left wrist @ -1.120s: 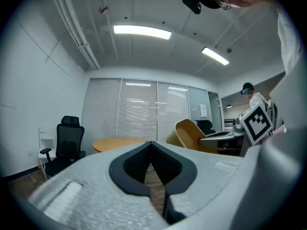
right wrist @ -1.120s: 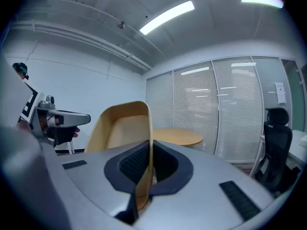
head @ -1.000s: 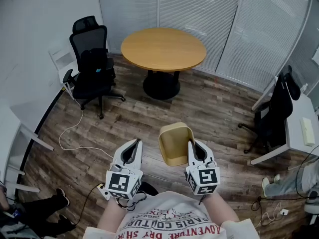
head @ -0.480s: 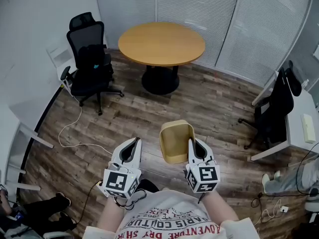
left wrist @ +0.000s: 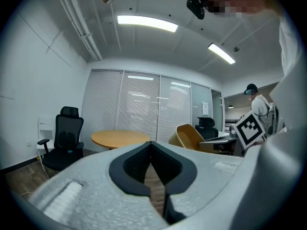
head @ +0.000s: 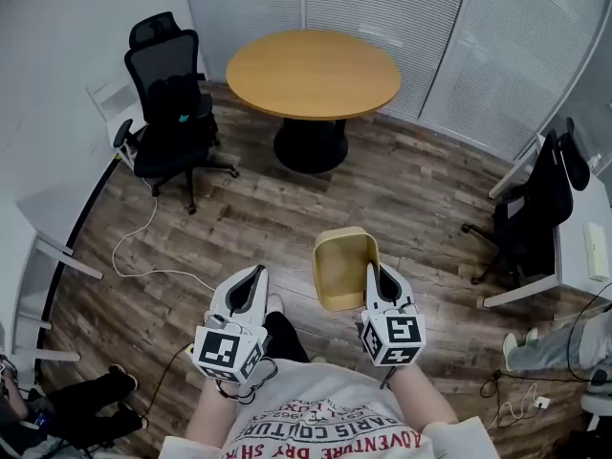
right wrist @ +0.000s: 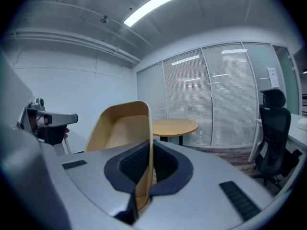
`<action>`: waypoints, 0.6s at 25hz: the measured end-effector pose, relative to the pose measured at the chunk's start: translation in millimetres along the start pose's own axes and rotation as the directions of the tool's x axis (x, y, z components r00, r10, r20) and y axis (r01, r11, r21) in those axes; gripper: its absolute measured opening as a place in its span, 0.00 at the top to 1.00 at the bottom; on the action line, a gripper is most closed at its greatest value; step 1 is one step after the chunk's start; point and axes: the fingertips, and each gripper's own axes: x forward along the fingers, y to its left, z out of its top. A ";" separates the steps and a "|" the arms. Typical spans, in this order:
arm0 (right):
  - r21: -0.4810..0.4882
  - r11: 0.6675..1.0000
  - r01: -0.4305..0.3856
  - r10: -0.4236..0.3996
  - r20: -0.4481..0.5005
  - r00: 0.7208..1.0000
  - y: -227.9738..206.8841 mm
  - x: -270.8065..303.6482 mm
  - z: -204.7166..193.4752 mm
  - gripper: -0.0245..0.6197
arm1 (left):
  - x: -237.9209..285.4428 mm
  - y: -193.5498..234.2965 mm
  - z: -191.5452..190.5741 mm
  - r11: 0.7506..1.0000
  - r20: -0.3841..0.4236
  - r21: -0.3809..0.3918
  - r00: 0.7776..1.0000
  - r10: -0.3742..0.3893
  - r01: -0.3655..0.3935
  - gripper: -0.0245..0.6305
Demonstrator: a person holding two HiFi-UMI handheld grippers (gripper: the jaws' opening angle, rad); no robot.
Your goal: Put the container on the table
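- Tan container (head: 344, 268), smooth w/ no print: a deep tub w/ rounded corners, thin walls and an open top.
- Inside looked the same pale yellow-brown as the outside, and nothing lay in it.
- Container was held in the air over the wood-plank floor (head: 239, 228), in front of the person's chest and well apart from the table (head: 313, 73).
- From the head view its mouth faced up toward the camera, w/ the far end pointing toward the table.
- Right gripper (head: 370, 273) was clamped on the tub's right side wall. In the right gripper view that wall (right wrist: 146, 143) stood on edge between the dark pads, w/ the rest of the tub to the left of the jaws.
- Left gripper (head: 256, 275) was closed w/ nothing in it. Its tips met in the left gripper view (left wrist: 152, 145), and it sat just beside the tub w/o touching it.
- Table was round w/ a light wood top on a black pedestal, in front of white blinds (head: 382, 8).
- Black office chair (head: 167, 113) stood to the left of the table.
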 end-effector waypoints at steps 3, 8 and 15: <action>-0.005 1.000 0.003 -0.003 -0.016 1.000 -0.5 25.9 0.6 0.95 | 21.7 23.2 -3.8 1.000 -0.004 -0.020 1.000 0.009 -0.009 0.97; -0.003 0.999 0.038 -0.038 -0.033 0.999 -8.2 80.3 16.6 0.95 | 74.3 59.8 4.5 0.999 -0.005 -0.029 1.000 -0.028 0.028 0.97; -0.018 0.995 0.100 -0.100 -0.032 0.994 -3.0 177.4 54.6 0.95 | 152.2 142.3 29.9 0.997 0.012 -0.032 0.997 -0.073 0.073 0.97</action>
